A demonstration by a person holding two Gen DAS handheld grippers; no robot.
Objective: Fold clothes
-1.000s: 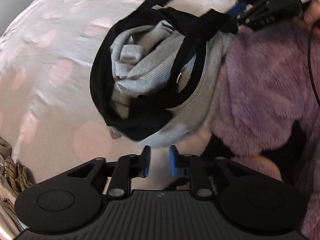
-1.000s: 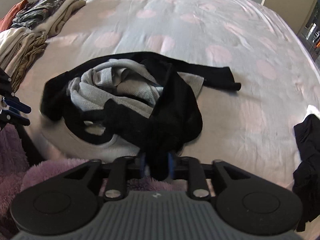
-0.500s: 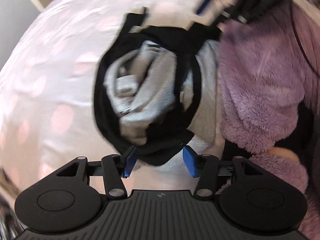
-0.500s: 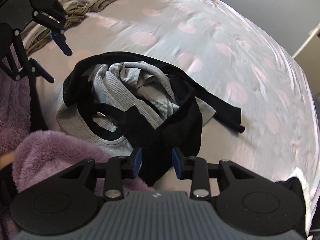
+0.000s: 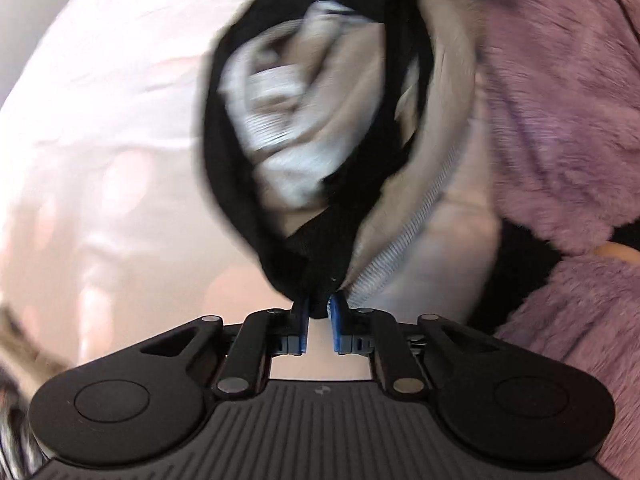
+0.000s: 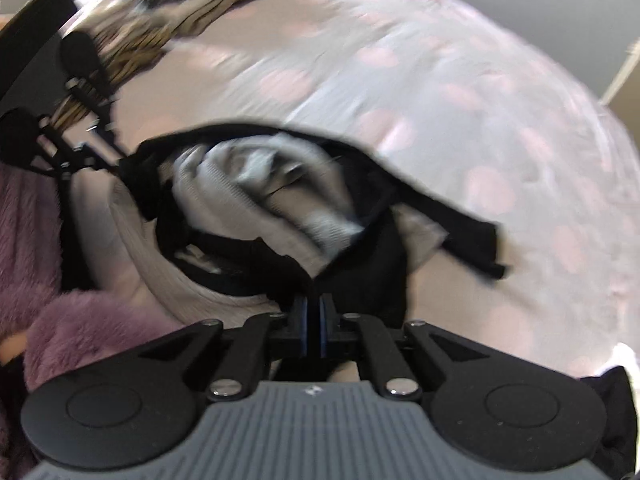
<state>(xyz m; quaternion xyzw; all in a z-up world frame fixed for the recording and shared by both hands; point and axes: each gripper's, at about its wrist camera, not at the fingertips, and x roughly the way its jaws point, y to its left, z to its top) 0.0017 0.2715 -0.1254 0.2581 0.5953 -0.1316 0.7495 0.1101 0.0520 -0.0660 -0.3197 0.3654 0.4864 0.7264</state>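
A crumpled grey ribbed garment with black trim [image 5: 288, 148] lies in a heap on the bed. My left gripper [image 5: 320, 306] points steeply down at its near end, jaws closing with a bunch of the black trim pinched between the blue pads. In the right wrist view the same garment [image 6: 256, 188] spreads ahead, one black strap trailing to the right. My right gripper [image 6: 314, 304] has its jaws closing tight on the black edge nearest it. The left gripper [image 6: 116, 164] shows at the left of that view, at the garment's far black edge. Both views are blurred.
The bed has a pale sheet with pink spots [image 6: 440, 100]. A person's fluffy purple sleeve [image 5: 560, 120] borders the garment. A stack of folded clothes [image 6: 160, 20] sits at the far left corner, and another black garment [image 6: 612, 400] lies at the lower right.
Both grippers went from open around the black edge to closed on it. The left one moved in and down onto the garment's end. The right one rolled and lifted slightly.
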